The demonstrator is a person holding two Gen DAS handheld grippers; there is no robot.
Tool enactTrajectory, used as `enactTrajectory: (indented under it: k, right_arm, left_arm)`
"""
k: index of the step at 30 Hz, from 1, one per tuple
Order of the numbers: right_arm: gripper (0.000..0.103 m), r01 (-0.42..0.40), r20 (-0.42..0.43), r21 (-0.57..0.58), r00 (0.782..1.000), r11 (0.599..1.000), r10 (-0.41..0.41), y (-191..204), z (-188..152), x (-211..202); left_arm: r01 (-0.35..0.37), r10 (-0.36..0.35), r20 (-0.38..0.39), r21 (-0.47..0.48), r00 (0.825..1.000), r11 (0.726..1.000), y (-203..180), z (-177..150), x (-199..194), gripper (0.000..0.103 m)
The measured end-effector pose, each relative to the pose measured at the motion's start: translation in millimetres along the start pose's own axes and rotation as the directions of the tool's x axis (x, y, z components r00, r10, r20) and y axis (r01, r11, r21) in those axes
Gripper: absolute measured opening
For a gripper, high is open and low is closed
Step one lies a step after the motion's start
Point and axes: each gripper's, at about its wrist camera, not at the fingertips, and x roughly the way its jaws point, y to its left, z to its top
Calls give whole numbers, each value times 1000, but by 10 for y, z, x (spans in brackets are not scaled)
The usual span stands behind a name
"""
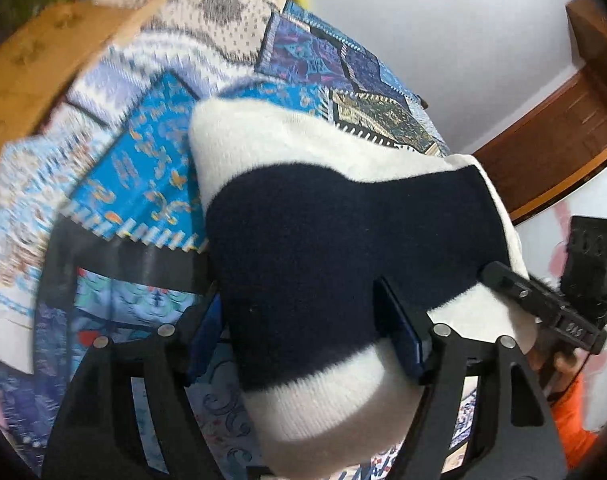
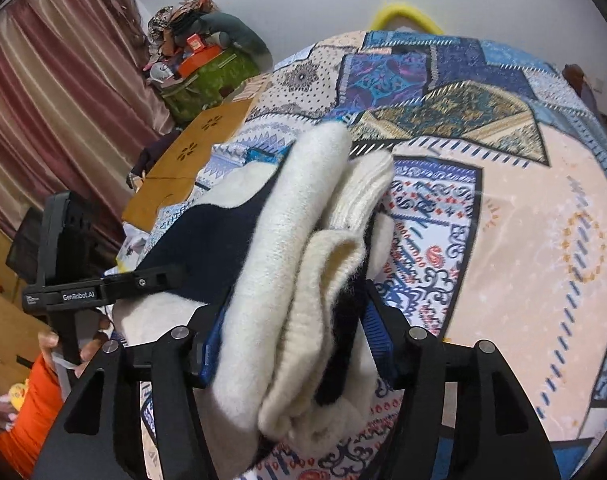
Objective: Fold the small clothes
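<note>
A folded cream and navy sweater (image 1: pixel 323 220) (image 2: pixel 271 220) lies bunched on a patchwork bed cover (image 1: pixel 143 160) (image 2: pixel 523 240). My left gripper (image 1: pixel 299 300) straddles its navy band, and the knit fills the gap and touches both blue pads. My right gripper (image 2: pixel 295 304) holds the rolled cream layers at the other side, with fabric bulging over its left pad (image 2: pixel 211 344). Each view also shows the other tool: the right one's black finger (image 1: pixel 543 304) rests at the sweater's right edge, and the left one's finger (image 2: pixel 103 284) rests on the navy part.
A wooden board (image 1: pixel 31 60) (image 2: pixel 191 160) borders the bed on the left. Pink curtains (image 2: pixel 43 80) and a pile of things on a green bag (image 2: pixel 207 64) stand beyond. A wooden door frame (image 1: pixel 563 140) is at the right. An orange sleeve (image 2: pixel 31 400) shows low down.
</note>
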Motion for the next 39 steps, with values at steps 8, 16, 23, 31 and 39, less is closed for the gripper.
enactTrajectory:
  k: [8, 16, 23, 31, 39]
  right_arm:
    - [56, 62, 133, -45, 989, 997, -56, 181, -15, -651]
    - [56, 81, 379, -163, 925, 983, -14, 758, -94, -1686]
    - [56, 120, 563, -252, 825, 960, 45, 1314, -423, -2340]
    - [80, 219, 669, -255, 743, 942, 9, 1709, -823, -2550]
    - [102, 280, 687, -208, 724, 937, -64, 1759, -927, -2488]
  left_arm:
    - [-121, 96, 189, 128, 977, 984, -526, -57, -836, 72]
    - [-227, 88, 475, 243, 876, 943, -1335, -391, -1971, 72]
    - [-291, 37, 657, 281, 753, 915, -1836, -915, -2684, 72]
    - [-359, 54, 764, 238, 643, 902, -1994, -1423, -2972, 83]
    - [-333, 62, 746, 220, 663, 917, -1895, -1526, -2909, 99]
